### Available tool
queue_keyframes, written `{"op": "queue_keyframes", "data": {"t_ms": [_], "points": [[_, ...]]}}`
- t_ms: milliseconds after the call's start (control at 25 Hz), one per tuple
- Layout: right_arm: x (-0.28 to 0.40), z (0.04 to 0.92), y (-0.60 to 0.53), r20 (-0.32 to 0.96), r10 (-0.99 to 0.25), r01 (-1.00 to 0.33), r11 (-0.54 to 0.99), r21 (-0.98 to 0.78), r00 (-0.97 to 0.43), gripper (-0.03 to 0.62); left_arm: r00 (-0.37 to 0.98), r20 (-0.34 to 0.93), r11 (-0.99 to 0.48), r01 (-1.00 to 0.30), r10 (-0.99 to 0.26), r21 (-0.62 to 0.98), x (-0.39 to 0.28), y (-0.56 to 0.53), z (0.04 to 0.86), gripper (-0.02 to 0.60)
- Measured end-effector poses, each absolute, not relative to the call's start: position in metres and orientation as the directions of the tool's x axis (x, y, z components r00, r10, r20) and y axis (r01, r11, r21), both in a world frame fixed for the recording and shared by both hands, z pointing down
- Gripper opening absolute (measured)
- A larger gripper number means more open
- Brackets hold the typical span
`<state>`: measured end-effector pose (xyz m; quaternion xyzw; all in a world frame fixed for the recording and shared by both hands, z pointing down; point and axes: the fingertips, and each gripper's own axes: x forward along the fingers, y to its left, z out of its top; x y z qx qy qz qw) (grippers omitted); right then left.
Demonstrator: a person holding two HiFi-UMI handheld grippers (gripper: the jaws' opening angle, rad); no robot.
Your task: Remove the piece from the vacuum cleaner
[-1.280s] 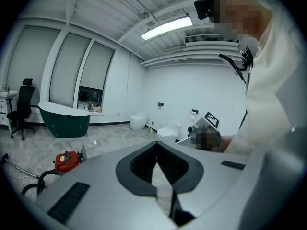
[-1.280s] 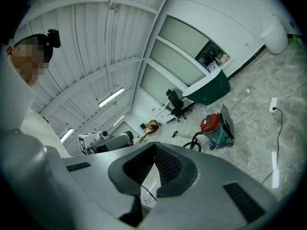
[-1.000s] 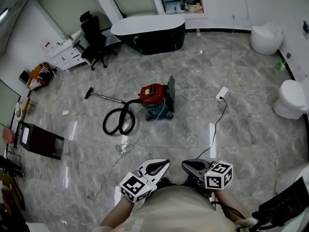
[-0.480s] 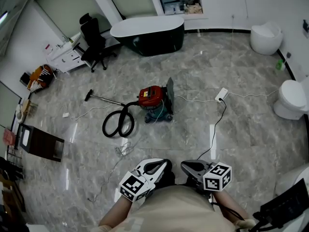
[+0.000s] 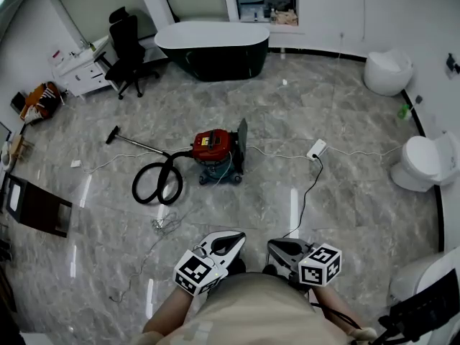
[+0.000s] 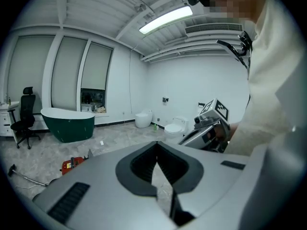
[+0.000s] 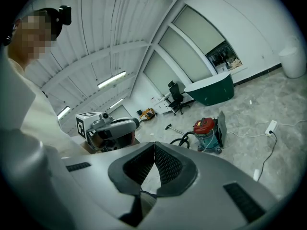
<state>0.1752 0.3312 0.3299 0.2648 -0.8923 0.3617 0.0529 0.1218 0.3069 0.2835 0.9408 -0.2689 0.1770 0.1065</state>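
The red vacuum cleaner (image 5: pixel 213 149) stands on the marble floor in the middle of the head view, on a teal base with a dark flat panel upright at its right side. Its black hose (image 5: pixel 154 182) loops to the left and runs on into a thin wand (image 5: pixel 126 139) with a floor nozzle. My left gripper (image 5: pixel 233 239) and right gripper (image 5: pixel 277 246) are held close to the person's body, far short of the vacuum. Both are shut, tips touching, nothing between them. The vacuum is small in the left gripper view (image 6: pixel 72 163) and clearer in the right gripper view (image 7: pixel 206 128).
A dark green bathtub (image 5: pixel 212 45) and a black office chair (image 5: pixel 123 38) stand at the back. Two white toilets (image 5: pixel 420 164) are at the right. A power strip (image 5: pixel 315 148) and cables trail right of the vacuum. A dark box (image 5: pixel 36 207) sits at the left.
The whole head view has shifted: the vacuum now sits lower and further left in the picture. Both grippers stay shut and close together in front of the body.
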Motion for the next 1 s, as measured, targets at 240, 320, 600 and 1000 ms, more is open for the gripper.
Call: {"op": "queue_keyframes", "data": {"t_ms": [240,320,600,1000], "points": [[0.136,0.32,0.289,0.347,-0.437,-0.558,0.636,-0.534,-0.83,0.002,0.802,0.329,-0.809,-0.567,-0.499,0.156,0.076,0.256,0.273,0.003],[0.122,0.316,0.276,0.365,-0.43,-0.564,0.65,-0.51,-0.826,0.002,0.806,0.31,-0.802,-0.57,-0.505,0.175,0.063,0.239,0.268,0.003],[0.094,0.313,0.241,0.395,-0.461,-0.606,0.641,-0.471,-0.795,0.002,0.804,0.317,-0.809,-0.567,-0.503,0.156,0.023,0.202,0.277,0.003],[0.045,0.31,0.2,0.436,-0.476,-0.642,0.625,-0.443,-0.764,0.002,0.815,0.287,-0.808,-0.562,-0.504,0.176,-0.032,0.158,0.273,0.003]]}}
